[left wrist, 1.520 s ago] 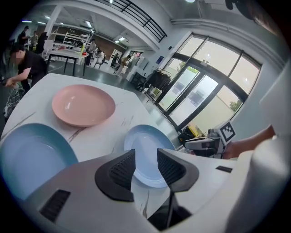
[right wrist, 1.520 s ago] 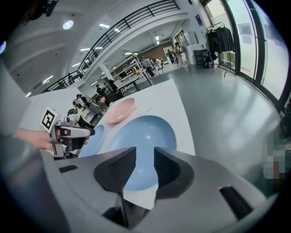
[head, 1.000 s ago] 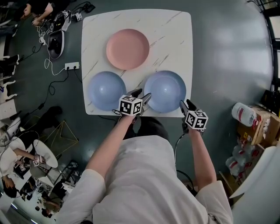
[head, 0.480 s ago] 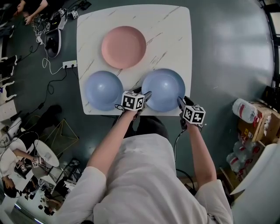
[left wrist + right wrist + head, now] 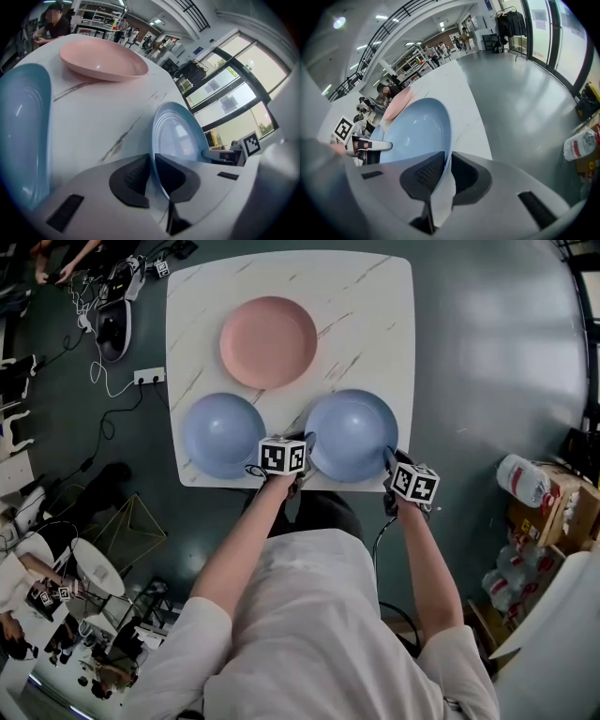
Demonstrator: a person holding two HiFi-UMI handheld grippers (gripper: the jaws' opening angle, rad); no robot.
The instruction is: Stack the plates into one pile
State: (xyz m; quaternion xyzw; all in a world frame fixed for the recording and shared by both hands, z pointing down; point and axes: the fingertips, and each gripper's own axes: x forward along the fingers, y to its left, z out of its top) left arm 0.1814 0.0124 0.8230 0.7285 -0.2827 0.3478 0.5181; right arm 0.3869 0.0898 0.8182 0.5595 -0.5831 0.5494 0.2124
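Here the left hand-held gripper [image 5: 152,173] has its jaws pinched on the thin rim of the right blue plate [image 5: 180,136], one dark pad on the inner face and the other on the outer. The jaws have just been closing, with that rim between them. In the head view this left hand-held gripper [image 5: 305,442] meets the plate at its near-left edge. The right hand-held gripper [image 5: 445,173] is clamped the same way on the opposite side, and its jaws have also just been closing on the rim of the right blue plate [image 5: 417,133]. From above, the right hand-held gripper [image 5: 389,457] grips the near-right edge, so the right blue plate [image 5: 352,434] is held from both sides over the near right part of the desk [image 5: 375,315]. Whether it has left the marble-patterned top cannot be told. Just beside it, to the left and not touching, lies the left blue plate [image 5: 222,434]. Beyond both, toward the far side, the pink plate [image 5: 269,341] sits alone. A power strip [image 5: 153,381] lies on the grey floor left of the desk.
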